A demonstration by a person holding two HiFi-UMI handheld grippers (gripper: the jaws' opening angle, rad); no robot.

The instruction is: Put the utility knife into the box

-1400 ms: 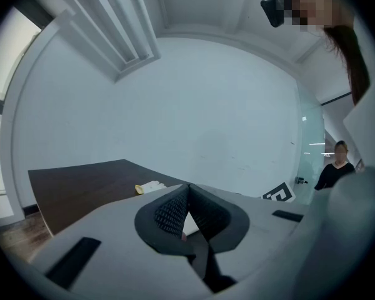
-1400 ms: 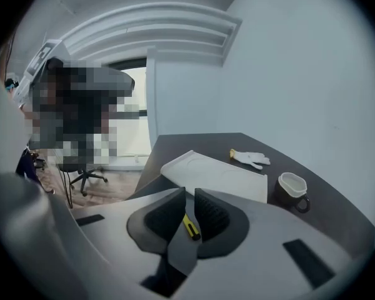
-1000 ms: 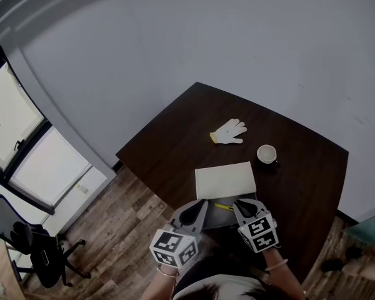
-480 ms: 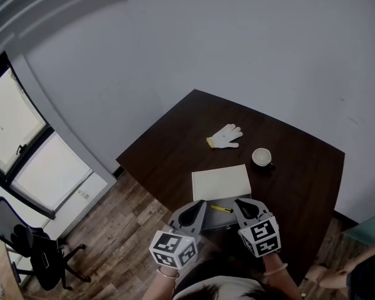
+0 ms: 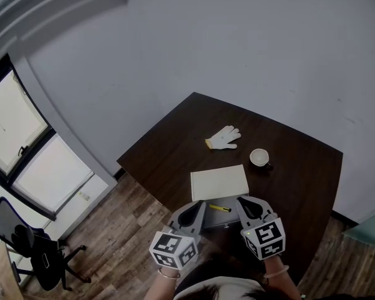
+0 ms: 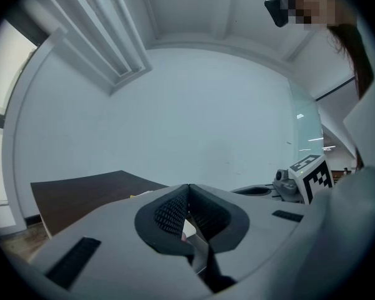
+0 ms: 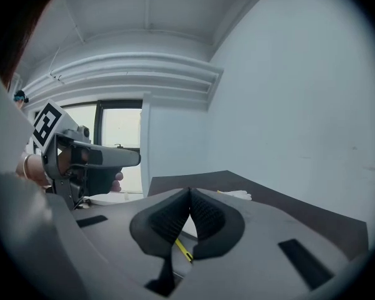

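Head view: dark table [image 5: 175, 149], white flat box [image 5: 219, 182] near its front edge, white glove [image 5: 224, 137] and cup [image 5: 259, 157] further back, well apart from the work.

- The yellow utility knife [image 5: 220, 208] lay just on your side of the box, between your two grippers, on a grey patch [image 5: 217, 220] that I could not identify. It might be a tray or part of the box.
- Left gripper [image 5: 194, 211]: jaws pressed together, nothing between them. The left gripper view confirmed it.
- Right gripper [image 5: 249, 206]: jaws also pressed together and empty. In the right gripper view the knife showed as a yellow sliver below the closed jaws, not pinched.
- Both grippers were held level above the table edge, pointing across it.

Judgement: you were at the approach step, with the knife not yet picked up. The next move calls for you to spread one gripper's jaws, probably the right, tip it down over the knife's slim body and close across its width. The box looked shut or lidded, so you may need the left gripper to open or steady it.
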